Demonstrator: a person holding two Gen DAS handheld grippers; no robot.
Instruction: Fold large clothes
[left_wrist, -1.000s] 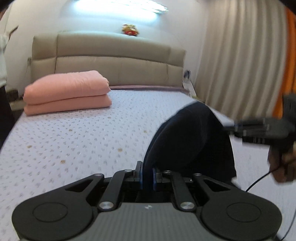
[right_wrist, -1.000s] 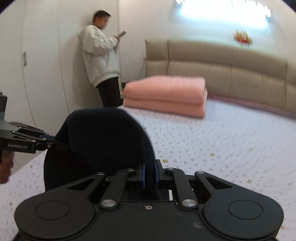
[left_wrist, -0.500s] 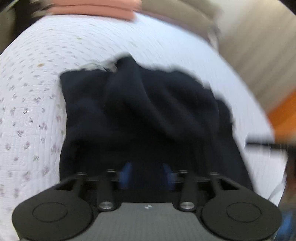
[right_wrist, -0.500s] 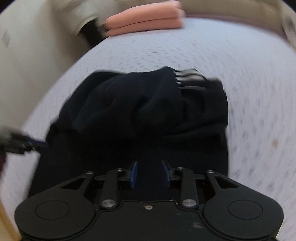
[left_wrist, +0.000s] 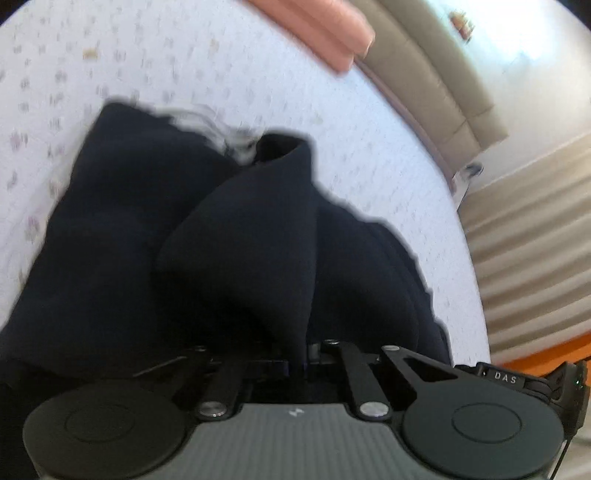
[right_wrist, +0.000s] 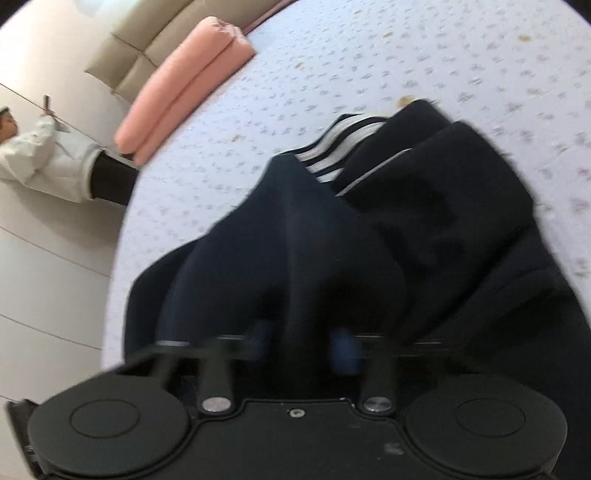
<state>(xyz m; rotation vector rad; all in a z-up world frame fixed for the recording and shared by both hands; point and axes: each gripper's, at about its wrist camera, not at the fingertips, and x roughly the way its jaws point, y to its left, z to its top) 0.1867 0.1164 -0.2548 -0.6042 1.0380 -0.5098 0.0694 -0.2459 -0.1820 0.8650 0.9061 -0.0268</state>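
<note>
1. The left gripper's (left_wrist: 304, 363) fingers are pressed narrow, pinching a raised fold of the dark garment (left_wrist: 240, 240). The cloth rises from them in a peaked ridge.
2. The right gripper's (right_wrist: 303, 343) fingers are closing, and a thick fold of the same garment (right_wrist: 406, 221) sits between the blue pads (right_wrist: 345, 350). The picture is blurred there, but the cloth tents up out of the gap as if gripped.
3. The rest of the garment lies bunched on the bed (left_wrist: 147, 55), spreading away from both grippers. Its far edge is rumpled.
4. In the right wrist view, white stripes (right_wrist: 343, 144) show at the garment's far end, where layers overlap.
5. The bed (right_wrist: 369, 74) has a pale sheet with small speckled marks.
6. A folded pink blanket (left_wrist: 325, 33) lies at the head of the bed, well apart from the garment. It also shows in the right view (right_wrist: 177, 96).
7. Behind it is a beige padded headboard (left_wrist: 436, 74), with a pleated curtain (left_wrist: 535, 240) to the side.
8. A person (right_wrist: 44, 158) in a light top stands by the wall beside the bed.
</note>
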